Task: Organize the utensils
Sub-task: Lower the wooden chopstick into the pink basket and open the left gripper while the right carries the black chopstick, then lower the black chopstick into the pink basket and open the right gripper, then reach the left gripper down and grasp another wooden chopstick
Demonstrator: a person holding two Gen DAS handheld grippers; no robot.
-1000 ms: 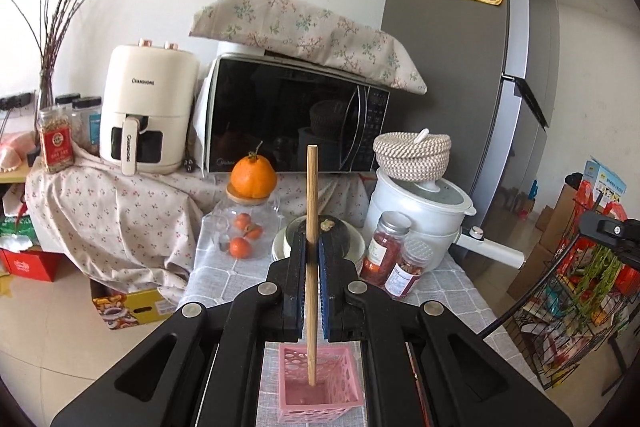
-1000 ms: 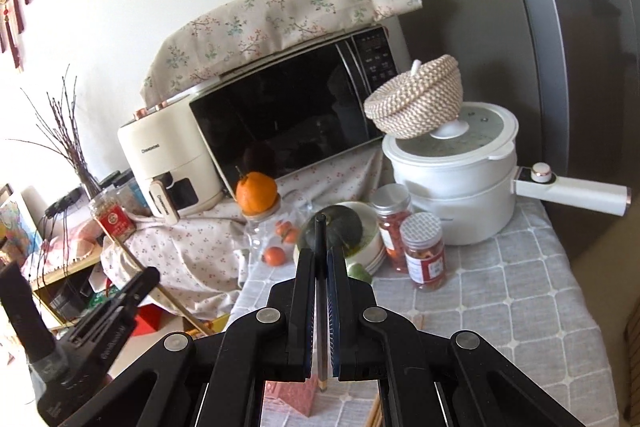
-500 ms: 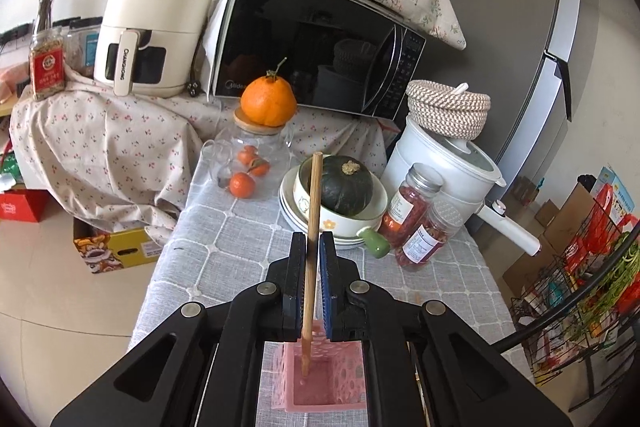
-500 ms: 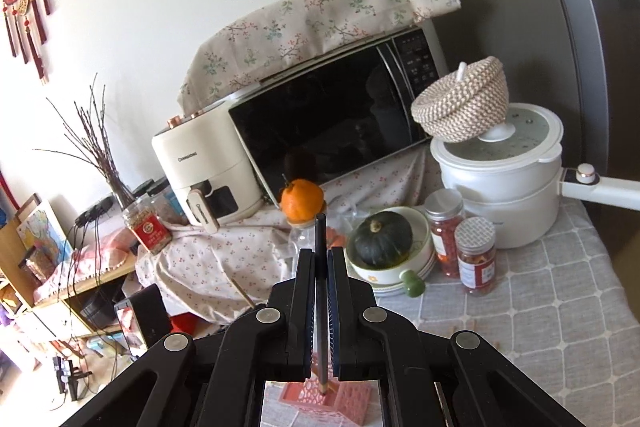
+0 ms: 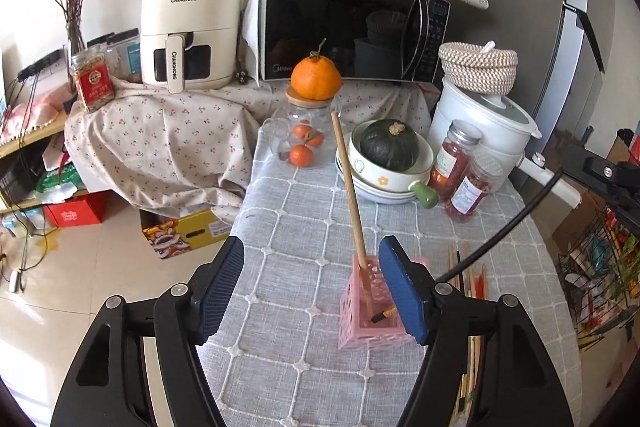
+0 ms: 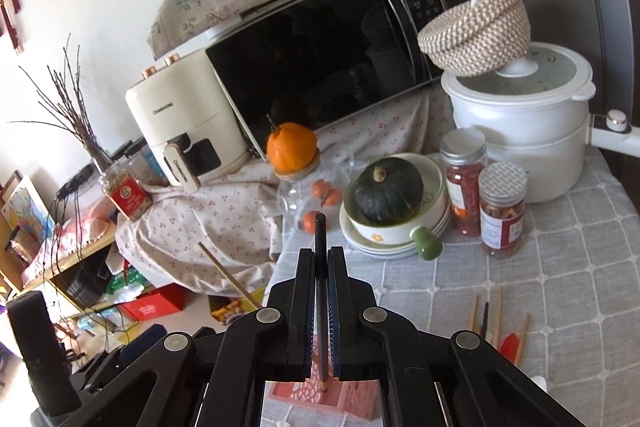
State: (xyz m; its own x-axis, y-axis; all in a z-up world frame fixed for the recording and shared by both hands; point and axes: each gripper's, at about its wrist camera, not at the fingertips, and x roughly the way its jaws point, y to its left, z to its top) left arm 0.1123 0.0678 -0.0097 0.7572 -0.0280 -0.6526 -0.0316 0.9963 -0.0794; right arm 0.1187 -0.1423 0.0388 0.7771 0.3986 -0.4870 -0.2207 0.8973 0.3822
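- Chopstick of pale wood (image 5: 349, 187) stands in the pink perforated basket (image 5: 366, 311), its lower end down inside and its top leaning away toward the glass jar (image 5: 308, 135) at the back of the table.
- We see the left gripper (image 5: 312, 285) with its jaws opening around that stick; the blue pads (image 5: 218, 289) stand well apart on either side and neither touches the wood.
- In the left view a dark chopstick tip (image 5: 383, 315) pokes into the basket's mouth from the right side.
- We hold the right gripper (image 6: 321, 313) with its jaws pressed together on a dark chopstick (image 6: 320, 287), which runs upright between the pads; its lower end hangs just over the basket (image 6: 320, 393), though we cannot tell if it touches the inside.
- Beside the basket, on the grey checked tablecloth (image 5: 304, 219), lie more loose chopsticks (image 6: 496, 315), some wooden, one dark, some with red ends.
- Further back we find a bowl (image 5: 396, 175) holding a dark green squash (image 5: 389, 145), set on stacked plates, with two spice jars (image 5: 464, 171) just beside it.
- An orange (image 5: 316, 78) sits on the glass jar's wooden lid.
- Behind stand a white pot (image 6: 520, 115) with a woven basket (image 6: 476, 31) on its lid, a microwave (image 5: 348, 27) under a floral cloth, and a cream air fryer (image 5: 188, 27).
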